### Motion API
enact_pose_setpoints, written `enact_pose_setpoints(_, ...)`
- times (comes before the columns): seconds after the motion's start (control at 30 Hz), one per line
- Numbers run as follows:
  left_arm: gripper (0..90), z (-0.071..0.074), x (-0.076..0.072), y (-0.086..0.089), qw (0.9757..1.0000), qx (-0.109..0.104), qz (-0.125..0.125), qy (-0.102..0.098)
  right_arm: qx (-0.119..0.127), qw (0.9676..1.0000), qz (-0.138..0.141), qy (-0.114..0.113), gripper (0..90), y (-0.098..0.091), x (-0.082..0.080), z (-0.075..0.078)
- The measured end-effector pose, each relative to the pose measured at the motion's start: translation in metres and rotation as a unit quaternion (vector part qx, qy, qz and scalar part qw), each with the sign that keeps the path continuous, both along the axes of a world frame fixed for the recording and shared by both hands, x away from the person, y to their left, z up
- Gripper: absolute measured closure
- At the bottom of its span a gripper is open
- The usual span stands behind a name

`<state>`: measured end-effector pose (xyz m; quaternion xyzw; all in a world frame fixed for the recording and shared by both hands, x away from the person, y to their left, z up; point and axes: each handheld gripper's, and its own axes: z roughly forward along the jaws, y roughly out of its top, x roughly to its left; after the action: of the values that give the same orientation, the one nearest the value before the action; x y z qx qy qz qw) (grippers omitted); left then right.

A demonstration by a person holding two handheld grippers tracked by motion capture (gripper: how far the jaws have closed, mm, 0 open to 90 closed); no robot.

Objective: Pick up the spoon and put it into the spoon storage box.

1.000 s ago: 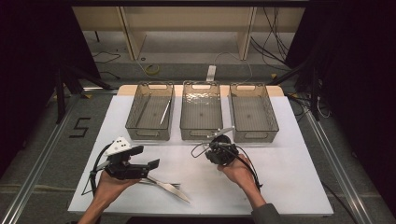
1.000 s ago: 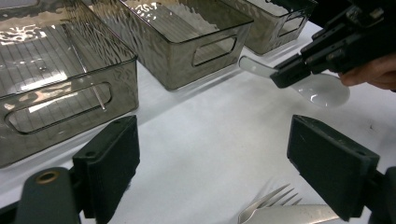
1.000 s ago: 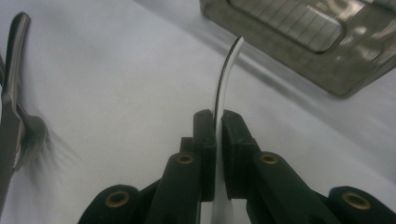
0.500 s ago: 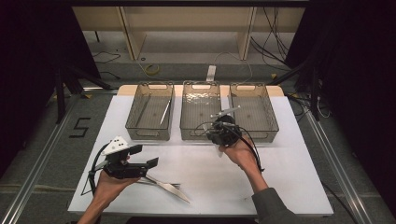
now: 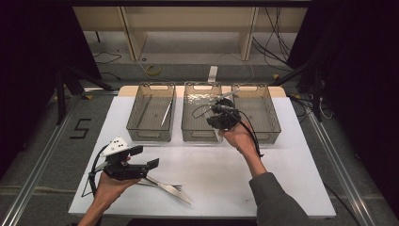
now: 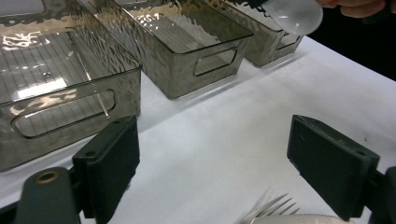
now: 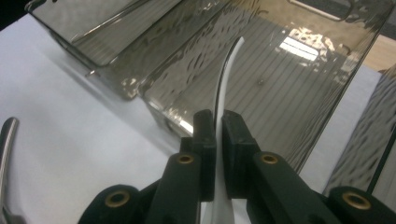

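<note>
Sorting is partly done: your right gripper (image 5: 225,109) is clamped on a white plastic spoon (image 7: 223,88) above the middle bin (image 5: 201,136), not yet released; one utensil (image 5: 165,113) lies in the left bin (image 5: 149,136); near your wide-open, empty left gripper (image 5: 148,157), a fork and knife (image 5: 169,188) wait on the table (image 5: 291,188)

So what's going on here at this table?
A person is sorting plastic cutlery into three smoky clear bins. The right gripper has its jaws shut on a white plastic spoon, held over the middle bin. The left gripper rests open near the table's front, above a fork and other cutlery lying on the white table. The left bin holds one thin utensil.
</note>
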<state>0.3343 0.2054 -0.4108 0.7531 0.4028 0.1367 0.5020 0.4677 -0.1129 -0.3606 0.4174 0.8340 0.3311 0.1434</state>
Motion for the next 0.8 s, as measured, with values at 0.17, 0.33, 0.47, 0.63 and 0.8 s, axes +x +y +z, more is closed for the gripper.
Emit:
enact_pose_setpoints(0.17,15.9,0.000,-0.001,-0.001,0.9999,-0.006,-0.006,-0.008,0.018,0.9998,-0.006,0.001,85.9,0.000,0.013,0.004)
enact_pose_setpoints(0.33,15.7,0.001,-0.001,-0.001,0.9998,-0.010,-0.010,-0.013,0.011,0.9997,-0.021,0.003,85.9,0.005,0.025,0.004)
enact_pose_setpoints(0.47,15.7,0.001,-0.002,-0.001,0.9998,-0.006,-0.014,-0.015,0.003,0.9997,-0.026,0.001,85.9,0.008,0.034,0.004)
enact_pose_setpoints(0.63,15.7,0.001,-0.003,-0.001,0.9997,-0.008,-0.013,-0.017,-0.003,0.9994,-0.034,-0.003,85.9,0.012,0.042,0.005)
enact_pose_setpoints(0.8,15.7,0.002,-0.003,-0.001,0.9997,-0.011,-0.013,-0.016,-0.006,0.9991,-0.042,-0.001,85.8,0.014,0.050,0.003)
